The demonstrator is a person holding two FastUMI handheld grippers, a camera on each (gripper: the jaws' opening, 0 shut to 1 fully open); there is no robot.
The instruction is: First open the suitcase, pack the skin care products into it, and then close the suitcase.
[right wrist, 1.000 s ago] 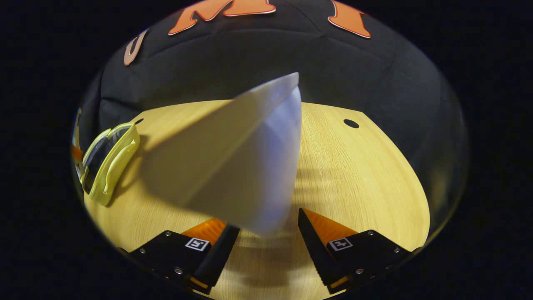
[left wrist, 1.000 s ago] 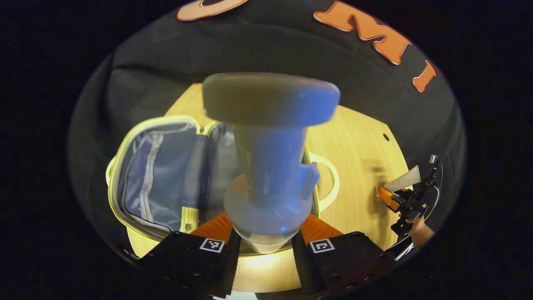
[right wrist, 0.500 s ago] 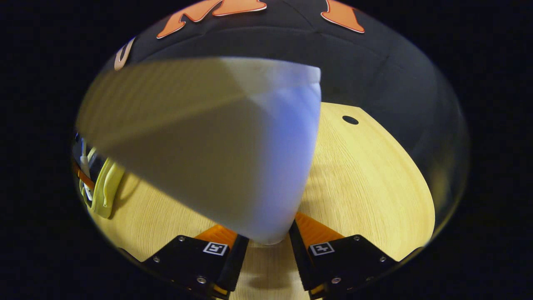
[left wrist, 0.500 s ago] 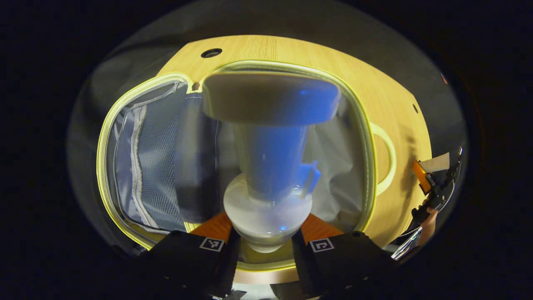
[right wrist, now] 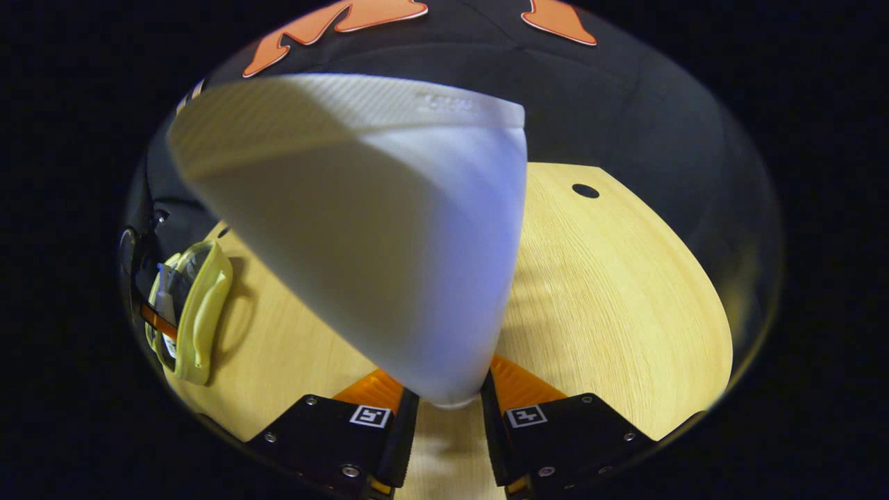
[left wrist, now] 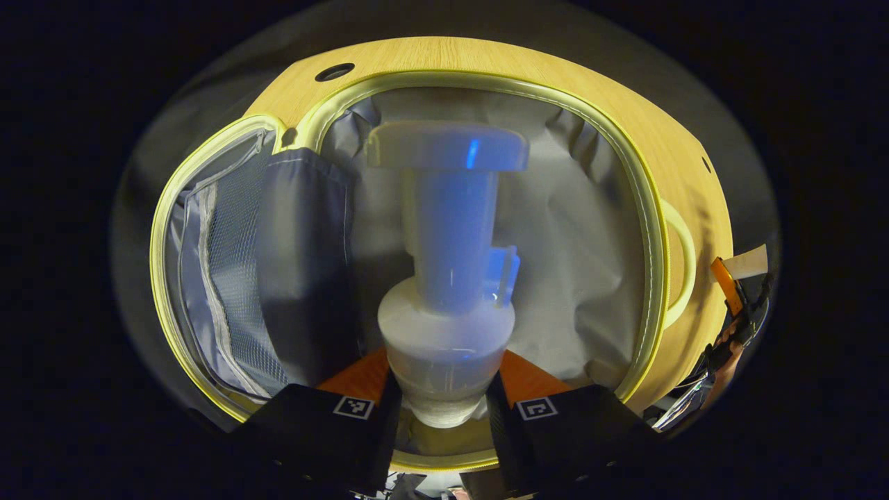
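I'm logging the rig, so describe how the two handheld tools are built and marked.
Each tool, the left tool and the right tool, has two wedge-shaped fingers on black blocks with small screws. Every block carries a square black-and-white marker. The fingers' inner faces are ribbed. No sleeve can be made out.

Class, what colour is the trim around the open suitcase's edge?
Pale yellow trim; clearest in the left gripper view.

A pale pump bottle is clamped at its base between the fingers of the left gripper, held over the grey-lined open suitcase with its yellow rim, laid flat on the wooden bench
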